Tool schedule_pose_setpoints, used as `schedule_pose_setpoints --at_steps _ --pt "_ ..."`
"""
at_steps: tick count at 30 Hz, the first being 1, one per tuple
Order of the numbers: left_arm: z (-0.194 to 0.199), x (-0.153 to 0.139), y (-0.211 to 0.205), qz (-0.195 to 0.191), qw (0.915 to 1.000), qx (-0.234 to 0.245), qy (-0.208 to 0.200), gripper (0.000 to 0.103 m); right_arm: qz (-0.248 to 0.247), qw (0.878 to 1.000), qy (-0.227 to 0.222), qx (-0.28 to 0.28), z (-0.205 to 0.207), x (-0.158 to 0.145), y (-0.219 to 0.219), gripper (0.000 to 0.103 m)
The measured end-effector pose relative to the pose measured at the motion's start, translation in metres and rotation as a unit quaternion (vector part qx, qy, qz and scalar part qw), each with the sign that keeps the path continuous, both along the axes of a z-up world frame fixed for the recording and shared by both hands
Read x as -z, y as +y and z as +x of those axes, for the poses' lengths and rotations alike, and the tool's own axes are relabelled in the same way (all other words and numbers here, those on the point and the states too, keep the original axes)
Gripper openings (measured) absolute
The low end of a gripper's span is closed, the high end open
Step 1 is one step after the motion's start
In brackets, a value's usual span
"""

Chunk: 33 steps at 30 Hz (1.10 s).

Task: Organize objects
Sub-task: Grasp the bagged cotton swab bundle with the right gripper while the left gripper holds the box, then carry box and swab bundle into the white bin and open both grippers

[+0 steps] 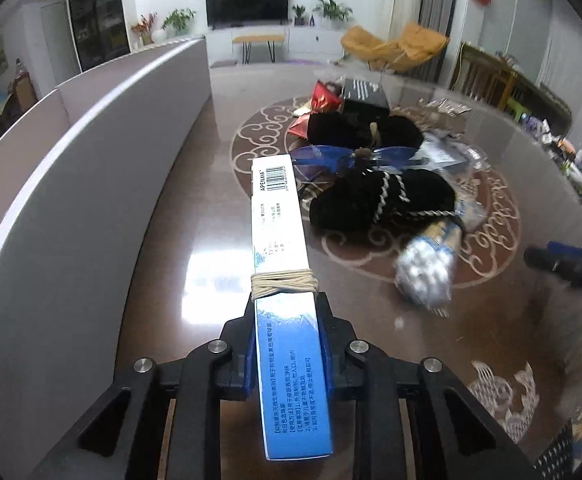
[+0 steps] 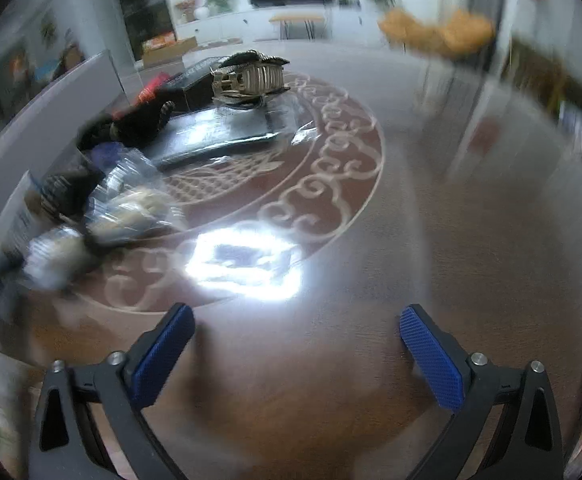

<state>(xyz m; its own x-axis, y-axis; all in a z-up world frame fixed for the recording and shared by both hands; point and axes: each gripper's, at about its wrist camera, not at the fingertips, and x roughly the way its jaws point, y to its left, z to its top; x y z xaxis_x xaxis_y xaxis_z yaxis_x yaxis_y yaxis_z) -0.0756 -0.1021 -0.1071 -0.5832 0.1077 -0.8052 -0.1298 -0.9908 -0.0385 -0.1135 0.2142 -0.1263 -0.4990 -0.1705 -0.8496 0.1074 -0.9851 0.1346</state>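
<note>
My left gripper is shut on a long blue-and-white box wrapped with a rubber band, held above the glossy brown table. A pile lies ahead: black pouches, blue sunglasses, a plastic bag of cotton swabs, a black box and red packets. My right gripper is open and empty over bare table; its view is blurred. The pile shows to its left, with a woven clutch and a dark flat package.
A white storage bin wall curves along the left of the table. The right gripper's tip shows at the right edge of the left wrist view. A TV, plants and a yellow chair stand in the room behind.
</note>
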Motion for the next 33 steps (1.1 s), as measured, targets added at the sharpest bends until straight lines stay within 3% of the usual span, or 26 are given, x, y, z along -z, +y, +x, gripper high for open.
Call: schedule_pose_setpoints --at_steps 2,6,9,11,12,13,14,17,19,24,26,27,28,30,33 --pt "0.011 -0.001 -0.003 0.006 0.9999 -0.002 0.009 0.024 -0.079 0.997 -0.008 0.000 0.009 -0.017 -0.016 0.095" --pt "0.026 -0.001 -0.009 0.030 0.9994 -0.004 0.015 0.024 -0.143 0.989 -0.030 -0.024 0.003 -0.023 -0.079 0.092" --pt "0.035 -0.002 -0.014 0.041 0.9990 -0.004 0.016 0.024 -0.123 0.992 -0.015 -0.002 -0.015 -0.018 -0.118 0.092" --pt "0.041 -0.003 -0.017 0.044 0.9989 -0.003 0.016 0.024 -0.075 0.997 -0.019 -0.022 -0.023 -0.012 -0.136 0.090" --pt "0.046 -0.004 -0.020 0.046 0.9988 -0.001 0.017 0.024 -0.045 0.998 -0.022 -0.041 -0.022 -0.008 -0.141 0.078" --pt "0.051 -0.005 -0.022 0.046 0.9988 0.001 0.019 0.024 -0.030 0.998 -0.028 -0.052 -0.018 -0.007 -0.138 0.060" --pt "0.054 -0.007 -0.023 0.044 0.9988 0.004 0.022 0.024 -0.018 0.998 -0.034 -0.049 -0.011 -0.008 -0.129 0.057" --pt "0.056 -0.010 -0.020 0.046 0.9984 0.014 0.028 0.024 0.002 0.999 -0.034 -0.039 0.006 -0.015 -0.105 0.058" --pt "0.057 -0.012 -0.015 0.051 0.9980 0.020 0.033 0.024 0.007 0.998 -0.041 -0.044 0.007 -0.019 -0.101 0.068" --pt "0.059 -0.019 -0.011 0.054 0.9978 0.023 0.032 0.024 0.038 0.995 -0.064 -0.069 -0.024 -0.013 -0.117 0.072" --pt "0.060 -0.023 -0.014 0.058 0.9976 0.024 0.029 0.024 0.049 0.991 -0.070 -0.099 -0.027 -0.006 -0.133 0.054" --pt "0.061 -0.026 -0.015 0.061 0.9974 0.025 0.029 0.024 0.073 0.990 -0.055 -0.109 -0.027 -0.006 -0.137 0.031" --pt "0.063 -0.033 -0.018 0.069 0.9968 0.026 0.030 0.024 0.075 0.990 -0.050 -0.111 -0.025 -0.009 -0.137 0.031" --pt "0.067 -0.046 -0.027 0.090 0.9950 0.027 0.033 0.024 0.032 0.994 -0.054 -0.095 -0.022 -0.016 -0.122 0.031" --pt "0.070 -0.080 -0.053 0.126 0.9902 0.024 0.054 0.024 -0.020 0.995 -0.042 -0.094 -0.012 -0.048 -0.113 0.031"
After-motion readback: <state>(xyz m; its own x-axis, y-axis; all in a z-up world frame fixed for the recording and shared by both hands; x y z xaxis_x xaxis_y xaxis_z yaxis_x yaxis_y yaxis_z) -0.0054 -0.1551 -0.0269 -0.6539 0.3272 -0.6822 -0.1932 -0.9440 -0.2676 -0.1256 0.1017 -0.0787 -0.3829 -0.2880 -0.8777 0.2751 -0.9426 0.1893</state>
